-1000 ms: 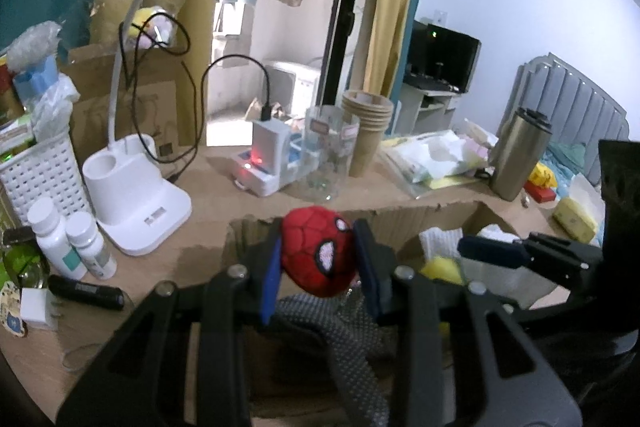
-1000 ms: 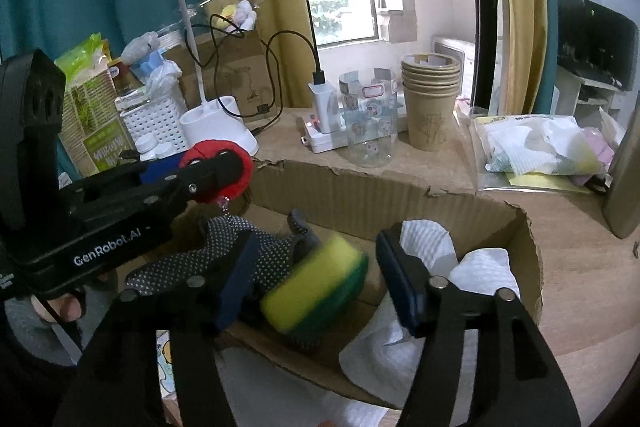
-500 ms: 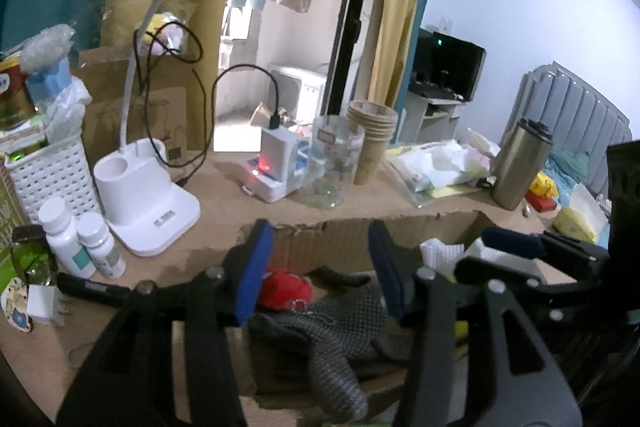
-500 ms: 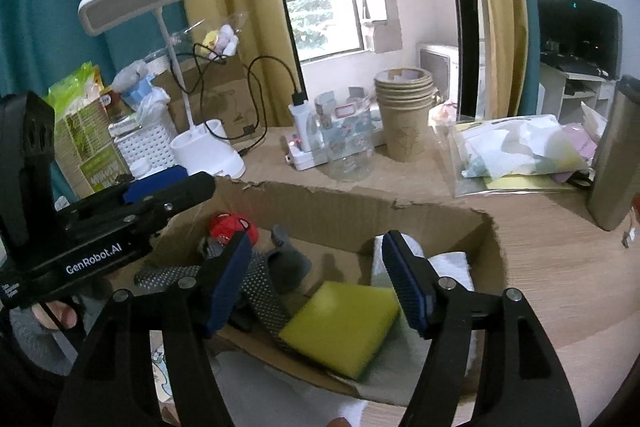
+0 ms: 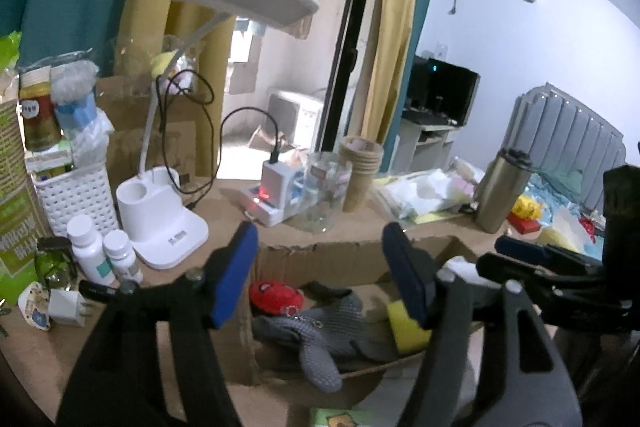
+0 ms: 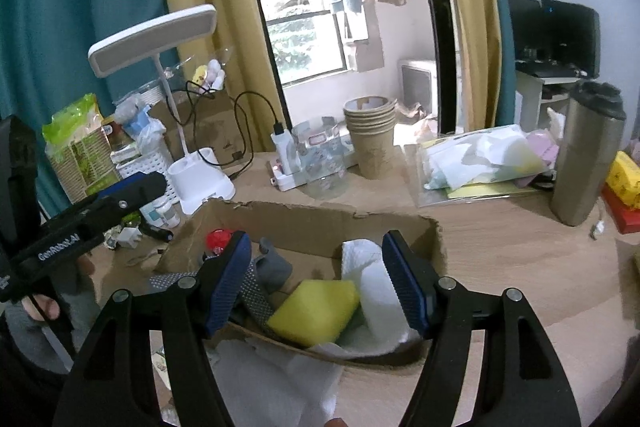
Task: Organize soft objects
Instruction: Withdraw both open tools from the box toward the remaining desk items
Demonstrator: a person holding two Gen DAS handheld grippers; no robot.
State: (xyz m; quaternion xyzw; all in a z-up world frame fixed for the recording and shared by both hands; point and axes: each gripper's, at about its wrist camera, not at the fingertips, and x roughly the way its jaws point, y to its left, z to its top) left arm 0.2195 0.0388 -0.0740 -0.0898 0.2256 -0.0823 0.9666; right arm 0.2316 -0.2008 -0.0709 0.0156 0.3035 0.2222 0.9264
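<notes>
An open cardboard box [image 5: 340,255] [image 6: 312,219] lies on the wooden desk. Inside it are a red Spider-Man plush [image 5: 276,297] [image 6: 218,239], a grey dotted glove [image 5: 320,335] [image 6: 272,267], a yellow sponge [image 5: 404,327] [image 6: 316,311] and white paper towel [image 6: 372,287]. My left gripper [image 5: 320,275] hovers above the box's left part; its jaws are opening and nothing is between them. My right gripper [image 6: 316,283] hangs open over the sponge and towel, holding nothing. Each gripper also shows at the edge of the other's view.
Behind the box stand a white desk lamp [image 5: 160,219], a white basket [image 5: 76,195], two pill bottles [image 5: 100,255], a power strip [image 6: 288,175], a clear jar [image 6: 324,163] and stacked paper cups [image 6: 372,139]. A steel tumbler [image 6: 584,155] and a bag of tissues [image 6: 480,163] sit to the right.
The left gripper let go of the red plush, the right let go of the yellow sponge. Both things now lie in the box. Both grippers lifted and drew back.
</notes>
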